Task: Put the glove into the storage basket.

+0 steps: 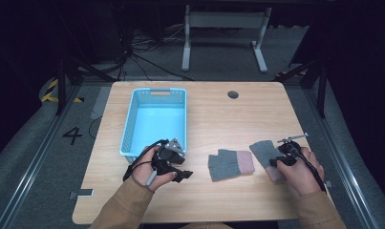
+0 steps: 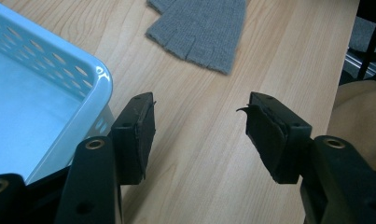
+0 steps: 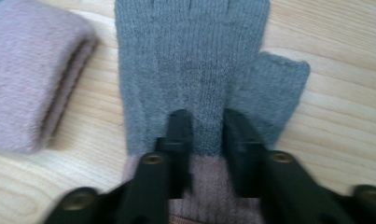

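On the tabletop [image 1: 214, 129], your right gripper [image 3: 206, 126] pinches a glove [image 3: 195, 60] with narrowed fingers; your left gripper [image 2: 199, 126] fingers are wide.

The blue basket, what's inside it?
The blue basket looks empty: its pale floor shows bare in the high view. The corner behind its near wall, by the left gripper, is hidden.

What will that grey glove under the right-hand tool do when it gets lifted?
Probably droop: the glove is soft knit lying flat on the table. It looks thin, so likely light. The right tool pinches a small fold near the pink cuff, so the rest should dangle.
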Demonstrator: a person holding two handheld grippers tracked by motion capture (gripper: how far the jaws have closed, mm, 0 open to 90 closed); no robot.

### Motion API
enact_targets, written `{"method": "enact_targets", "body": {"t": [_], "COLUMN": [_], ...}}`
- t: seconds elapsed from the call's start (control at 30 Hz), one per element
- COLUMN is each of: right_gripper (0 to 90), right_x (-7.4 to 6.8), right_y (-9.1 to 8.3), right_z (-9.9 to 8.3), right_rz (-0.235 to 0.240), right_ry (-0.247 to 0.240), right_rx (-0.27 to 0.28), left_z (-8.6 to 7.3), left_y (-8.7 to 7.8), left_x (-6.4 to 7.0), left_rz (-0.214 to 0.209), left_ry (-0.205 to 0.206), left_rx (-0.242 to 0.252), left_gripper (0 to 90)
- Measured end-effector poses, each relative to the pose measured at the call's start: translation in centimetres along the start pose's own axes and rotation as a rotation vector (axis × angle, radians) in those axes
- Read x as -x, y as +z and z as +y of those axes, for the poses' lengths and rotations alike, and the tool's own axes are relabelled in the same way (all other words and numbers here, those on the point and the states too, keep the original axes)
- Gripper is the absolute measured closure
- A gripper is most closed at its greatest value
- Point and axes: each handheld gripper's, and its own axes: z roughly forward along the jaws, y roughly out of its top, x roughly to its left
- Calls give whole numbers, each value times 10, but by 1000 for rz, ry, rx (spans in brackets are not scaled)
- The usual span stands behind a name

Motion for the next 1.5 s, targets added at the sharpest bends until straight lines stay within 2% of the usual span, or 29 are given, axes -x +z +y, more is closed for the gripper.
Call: {"method": "enact_targets", "body": {"t": [0.03, 0.17, 0.2, 0.3, 0.33, 0.43, 0.47, 0.5, 0.53, 0.63, 0.67, 0.73, 0.87, 0.9, 1.03, 1.07, 1.2, 1.5], "right_gripper": [805, 824, 827, 826, 825, 822, 819, 818, 818, 815, 815, 814, 813, 813, 814, 814, 814, 812], "right_x": [1, 4, 5, 4, 2, -1, -6, -9, -9, -22, -30, -33, -53, -53, -65, -70, -75, -83], "right_y": [0, -2, -6, -12, -19, -26, -34, -38, -38, -47, -50, -51, -51, -51, -48, -45, -43, -30], "right_z": [1, 2, 3, 4, 6, 9, 11, 13, 13, 17, 19, 20, 27, 27, 30, 32, 33, 32], "right_rz": [13, 38, 54, 59, 75, 93, 110, 113, 113, 140, 163, 169, 240, 240, 282, 296, 310, 368], "right_ry": [-2, 16, 15, 7, -20, -47, -93, -119, -119, -201, -246, -263, -354, -354, -415, -448, -470, -565], "right_rx": [-8, -6, 23, 54, 77, 105, 124, 135, 135, 159, 171, 176, 183, 183, 173, 167, 160, 138], "left_z": [0, 0, 0, 0, -1, -1, -1, -1, -1, -2, -2, -3, -5, -5, -5, -5, -4, -1], "left_y": [0, -1, -2, -2, -1, -1, -2, -2, -3, -3, -4, -4, -4, -4, -3, -2, 0, 8], "left_x": [0, 1, -1, -1, -1, 0, 0, 1, 1, 3, 3, 3, 4, 4, 5, 5, 6, 9], "left_rz": [-2, -3, -3, -3, -3, -1, -1, -1, 1, 0, 3, 6, 4, 4, -1, -1, -1, -8], "left_ry": [2, 4, -1, -4, -5, -5, -5, -4, -4, -3, -5, -7, -12, -12, -15, -11, -5, 4], "left_rx": [1, 2, 2, 2, 3, 5, 4, 5, 5, 6, 7, 8, 6, 6, 4, 5, 2, 3], "left_gripper": [433, 434, 434, 435, 435, 434, 434, 434, 434, 435, 434, 434, 443, 446, 454, 454, 455, 442]}}
